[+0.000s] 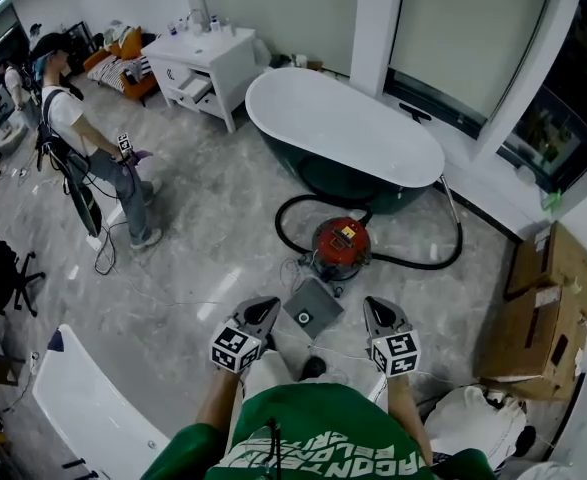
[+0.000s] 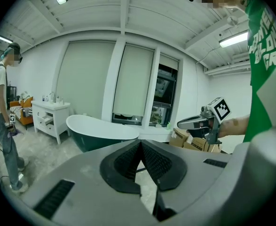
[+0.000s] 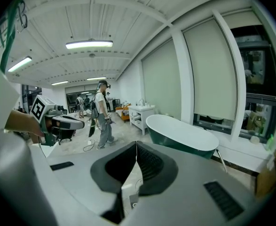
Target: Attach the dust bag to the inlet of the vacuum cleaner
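In the head view the red vacuum cleaner [image 1: 341,245] stands on the grey floor in front of the bathtub, with its black hose [image 1: 413,260] looped around it. A flat grey square dust bag [image 1: 313,309] with a round hole lies on the floor just in front of the vacuum. My left gripper [image 1: 267,305] hovers to the bag's left and my right gripper [image 1: 374,307] to its right. Both are held above the floor, shut, with nothing between the jaws. Each gripper view shows its own jaws closed tip to tip [image 2: 140,145] [image 3: 136,146] and the other gripper [image 2: 194,122] [image 3: 65,122] off to the side.
A white and dark green bathtub [image 1: 343,138] stands behind the vacuum. A white cabinet [image 1: 203,68] is at the back left. A person [image 1: 78,143] stands at the left with cables on the floor. Cardboard boxes [image 1: 543,308] sit at the right, a white panel [image 1: 93,408] at the lower left.
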